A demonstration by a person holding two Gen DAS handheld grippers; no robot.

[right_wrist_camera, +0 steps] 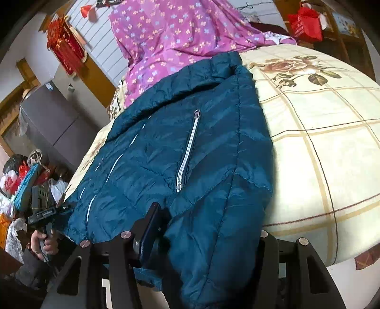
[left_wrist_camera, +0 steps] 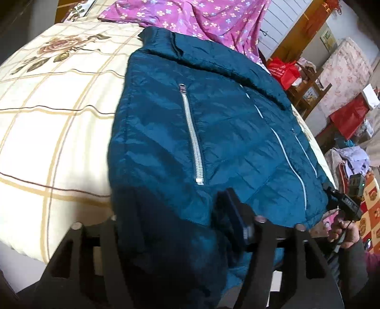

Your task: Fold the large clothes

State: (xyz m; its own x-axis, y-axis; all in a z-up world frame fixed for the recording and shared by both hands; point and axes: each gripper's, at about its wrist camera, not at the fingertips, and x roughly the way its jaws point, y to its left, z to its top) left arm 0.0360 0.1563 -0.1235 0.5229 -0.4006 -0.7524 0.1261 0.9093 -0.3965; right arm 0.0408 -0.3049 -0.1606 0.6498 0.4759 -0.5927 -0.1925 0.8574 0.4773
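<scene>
The teal quilted puffer jacket (left_wrist_camera: 213, 133) lies spread front-up on your cream bedsheet with tan grid lines and a rose print (left_wrist_camera: 59, 107), its hem hanging over the near edge of the bed toward you. In the left wrist view, a silver pocket zipper (left_wrist_camera: 192, 135) runs down the chest panel, and thin pale piping lines curve beside it to the right. Your left gripper (left_wrist_camera: 180, 228) is down at the hem: one dark padded finger (left_wrist_camera: 234, 214) lies on top of the fabric while the other is hidden beneath the cloth, so the jaws look clamped on the jacket's lower edge. Far right, you can see your other hand (left_wrist_camera: 344, 233) holding the right gripper's handle at the jacket's far corner. Beyond the collar sits a crumpled purple blanket with small flowers (left_wrist_camera: 201, 19).

In the right wrist view, the same jacket (right_wrist_camera: 190, 142) stretches away from you, with a pocket zipper (right_wrist_camera: 187, 152) in the middle. Your right gripper (right_wrist_camera: 190, 237) meets the hem: one dark finger (right_wrist_camera: 149, 225) presses the fabric from the left and the other is buried under the folds, so the jaws appear closed on the jacket. At the left edge, your left hand (right_wrist_camera: 44, 242) holds its gripper at the opposite corner. The purple blanket (right_wrist_camera: 178, 35) lies behind the collar, and a red paper bag (right_wrist_camera: 306, 23) stands on a shelf beyond the bed.
</scene>
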